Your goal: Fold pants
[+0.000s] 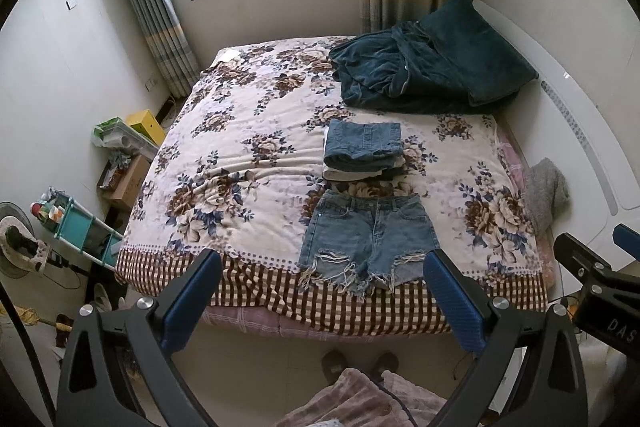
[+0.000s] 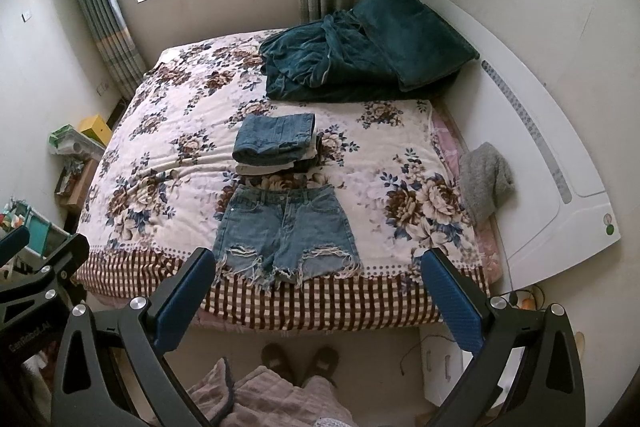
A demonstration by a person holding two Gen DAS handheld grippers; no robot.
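A pair of frayed blue denim shorts (image 1: pixel 370 235) lies flat near the front edge of the bed, waistband away from me; it also shows in the right wrist view (image 2: pixel 286 231). Behind it sits a stack of folded clothes (image 1: pixel 362 149) topped with folded denim, also in the right wrist view (image 2: pixel 274 143). My left gripper (image 1: pixel 322 267) is open and empty, held above the floor in front of the bed. My right gripper (image 2: pixel 318 263) is open and empty, likewise short of the bed's edge. Neither touches the shorts.
The bed has a floral cover (image 1: pixel 240 147) with a checked border. A dark teal blanket (image 1: pixel 432 63) is heaped at the far right. A grey cloth (image 2: pixel 484 179) lies by the white headboard (image 2: pixel 560 163). Boxes and a teal shelf (image 1: pixel 80 231) stand left. My slippered feet (image 2: pixel 298 363) are below.
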